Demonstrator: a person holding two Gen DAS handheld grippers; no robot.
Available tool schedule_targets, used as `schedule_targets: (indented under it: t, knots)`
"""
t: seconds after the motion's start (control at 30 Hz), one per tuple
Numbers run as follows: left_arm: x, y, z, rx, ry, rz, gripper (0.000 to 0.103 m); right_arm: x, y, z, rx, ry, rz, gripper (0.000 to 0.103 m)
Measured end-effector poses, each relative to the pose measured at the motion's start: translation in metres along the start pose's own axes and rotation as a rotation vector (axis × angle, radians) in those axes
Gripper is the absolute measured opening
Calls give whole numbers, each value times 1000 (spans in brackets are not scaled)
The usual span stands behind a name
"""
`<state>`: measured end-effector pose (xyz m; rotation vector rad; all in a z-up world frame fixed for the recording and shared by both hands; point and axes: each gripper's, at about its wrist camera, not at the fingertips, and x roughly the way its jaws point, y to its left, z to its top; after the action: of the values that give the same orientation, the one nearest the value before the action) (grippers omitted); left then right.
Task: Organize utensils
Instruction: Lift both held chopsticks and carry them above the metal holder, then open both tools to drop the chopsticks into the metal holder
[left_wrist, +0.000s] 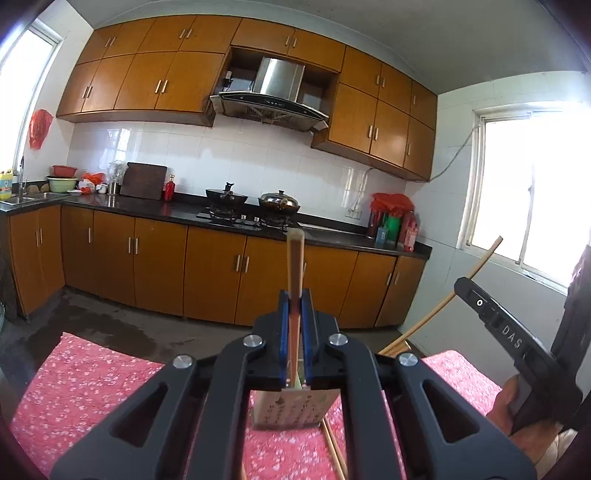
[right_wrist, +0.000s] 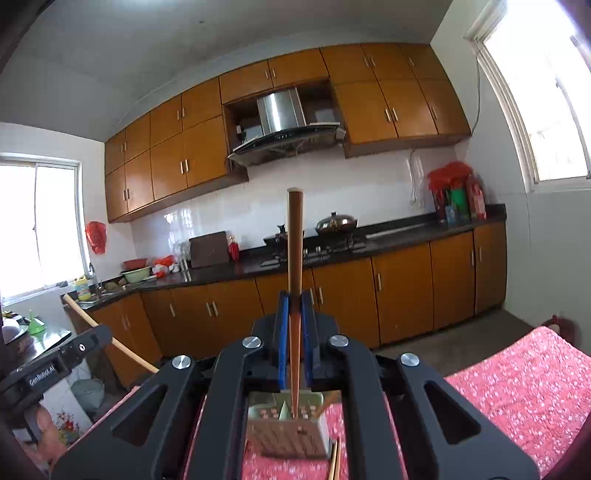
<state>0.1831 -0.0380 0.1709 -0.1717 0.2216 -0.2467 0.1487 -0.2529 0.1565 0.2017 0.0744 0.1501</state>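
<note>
A kitchen with orange-brown cabinets fills the background of both wrist views. Starting at the left, the left tool (left_wrist: 295, 299) has its blue-padded jaws pressed together on a single wooden chopstick (left_wrist: 295, 258), which rises straight up past the fingertips. Below that tool, a pale utensil holder (left_wrist: 295, 411) stands on the desk (left_wrist: 92, 376), which wears a red floral cloth; the holder's face carries rows of small printed characters too fine to read, and more loose chopsticks (left_wrist: 334, 454) lie on the cloth just beside it. Further right in the same view, the other tool's black body shows white letters reading "DAS", with a hand (left_wrist: 517, 417) wrapped round its grip. In the right wrist view, the left tool's body appears at the left edge, labelled "GenRobot.AI". At the centre, the right tool (right_wrist: 295, 299) is likewise pinched on one upright chopstick (right_wrist: 294, 251), whose lower end reaches down toward the open top of the holder (right_wrist: 288, 435). The red-clothed desk (right_wrist: 517, 391) stretches away to the right.
</note>
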Motion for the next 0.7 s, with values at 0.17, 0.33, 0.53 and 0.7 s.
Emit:
schedule_targets:
  t: [0.17, 0.33, 0.53, 0.7]
  knots:
    - [27, -3, -11, 32, -38, 55, 8, 34, 3, -22, -8, 69, -18, 8]
    - [54, -2, -22, 28, -7, 61, 8, 49, 2, -39, -9, 136, -32, 8]
    - [64, 8, -27, -6, 32, 62, 19, 51, 4, -44, -20, 167, -26, 31]
    - [49, 20, -17, -31, -2, 78, 26, 38, 0, -33, -21, 130, -43, 37]
